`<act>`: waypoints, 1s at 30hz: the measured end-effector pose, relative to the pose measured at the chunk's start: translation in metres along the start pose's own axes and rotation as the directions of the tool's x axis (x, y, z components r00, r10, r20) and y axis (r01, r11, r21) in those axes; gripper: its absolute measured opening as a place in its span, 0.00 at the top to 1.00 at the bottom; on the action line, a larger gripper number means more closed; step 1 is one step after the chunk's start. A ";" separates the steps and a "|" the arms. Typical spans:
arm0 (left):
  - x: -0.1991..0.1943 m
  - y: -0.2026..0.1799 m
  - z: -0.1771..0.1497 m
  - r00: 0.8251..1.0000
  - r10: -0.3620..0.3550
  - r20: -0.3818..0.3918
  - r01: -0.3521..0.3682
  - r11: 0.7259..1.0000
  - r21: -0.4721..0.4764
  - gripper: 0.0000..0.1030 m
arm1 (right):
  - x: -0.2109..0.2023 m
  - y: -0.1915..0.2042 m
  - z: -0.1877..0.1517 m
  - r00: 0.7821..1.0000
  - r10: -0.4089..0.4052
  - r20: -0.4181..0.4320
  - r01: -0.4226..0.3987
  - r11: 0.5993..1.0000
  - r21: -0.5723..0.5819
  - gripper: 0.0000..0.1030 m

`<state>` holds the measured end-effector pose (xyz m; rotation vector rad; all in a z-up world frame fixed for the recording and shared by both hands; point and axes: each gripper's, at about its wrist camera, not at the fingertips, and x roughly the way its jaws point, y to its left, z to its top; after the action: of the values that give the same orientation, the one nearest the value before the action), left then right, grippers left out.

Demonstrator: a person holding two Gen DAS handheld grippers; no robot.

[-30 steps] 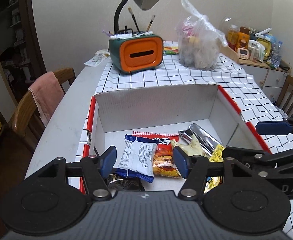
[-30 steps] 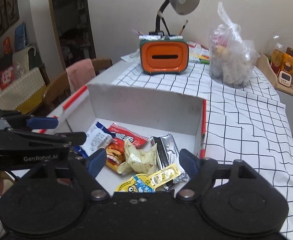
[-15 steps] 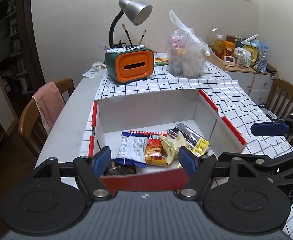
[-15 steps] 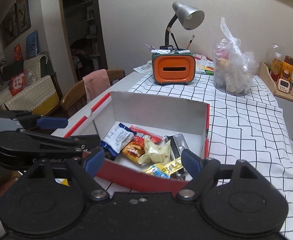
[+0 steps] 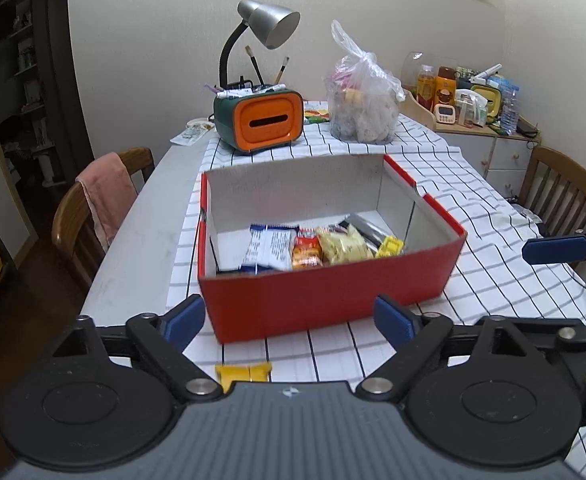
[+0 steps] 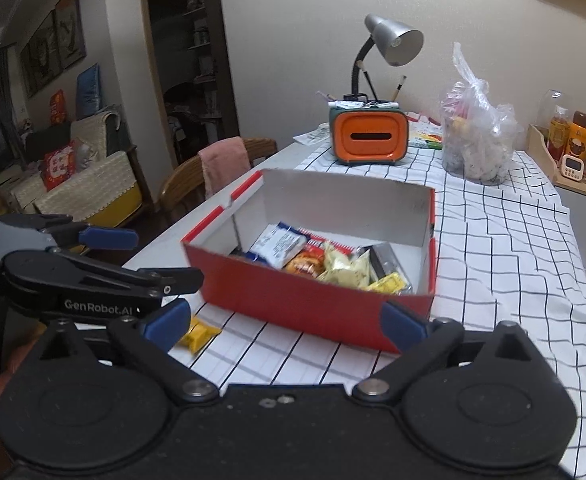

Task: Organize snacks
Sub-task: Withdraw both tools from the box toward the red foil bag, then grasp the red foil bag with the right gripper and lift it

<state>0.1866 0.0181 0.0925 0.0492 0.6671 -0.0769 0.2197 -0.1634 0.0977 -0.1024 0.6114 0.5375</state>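
A red cardboard box (image 5: 325,296) (image 6: 293,304) stands on the checked tablecloth. Inside lie several snack packets: a blue-white one (image 5: 269,249) (image 6: 279,245), an orange-red one (image 5: 307,250), a pale yellow one (image 5: 343,246) (image 6: 341,268) and a silver one (image 6: 385,258). A small yellow packet (image 5: 243,372) (image 6: 197,334) lies on the cloth in front of the box. My left gripper (image 5: 289,322) is open and empty, just before the box. My right gripper (image 6: 283,324) is open and empty, also before the box. The left gripper shows at the left of the right wrist view (image 6: 93,276).
An orange-green pen holder (image 5: 259,122) with a grey lamp (image 5: 269,30) and a clear bag (image 5: 359,112) of items stand at the table's far end. Wooden chairs stand left (image 5: 93,216) and right (image 5: 565,192). A cabinet (image 5: 489,152) with bottles is far right.
Both grippers have pulled back and up from over the box; the box's red front wall and the yellow packet on the cloth now show. Both stay open.
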 end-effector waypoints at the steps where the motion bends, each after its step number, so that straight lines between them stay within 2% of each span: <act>1: -0.002 0.001 -0.005 1.000 -0.001 -0.003 0.001 1.000 -0.004 0.09 | -0.002 0.002 -0.004 1.000 0.008 -0.006 -0.008 1.000 -0.002 0.01; 10: -0.006 0.011 -0.049 0.996 -0.047 -0.081 0.048 0.999 0.011 0.07 | -0.004 0.015 -0.046 0.993 0.067 -0.098 -0.068 0.998 -0.004 0.00; 16: 0.005 0.014 -0.073 0.983 -0.052 -0.178 0.064 0.996 0.061 0.07 | 0.005 0.028 -0.062 0.986 0.062 -0.158 -0.074 0.995 -0.069 0.00; 22: 0.018 0.018 -0.092 0.968 -0.052 -0.244 0.066 0.997 0.051 0.07 | 0.015 0.038 -0.071 0.979 0.078 -0.187 -0.098 0.990 -0.101 0.01; 26: 0.026 0.024 -0.104 0.957 -0.055 -0.283 0.066 0.997 0.029 0.07 | 0.025 0.048 -0.072 0.976 0.067 -0.207 -0.098 0.985 -0.140 0.01; 30: 0.032 0.030 -0.113 0.950 -0.056 -0.307 0.062 0.998 0.010 0.07 | 0.045 0.056 -0.072 0.972 0.021 -0.236 -0.067 0.979 -0.191 0.02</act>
<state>0.1447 0.0537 -0.0149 0.0603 0.9800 -0.1355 0.1842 -0.1126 0.0164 -0.3443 0.7894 0.6342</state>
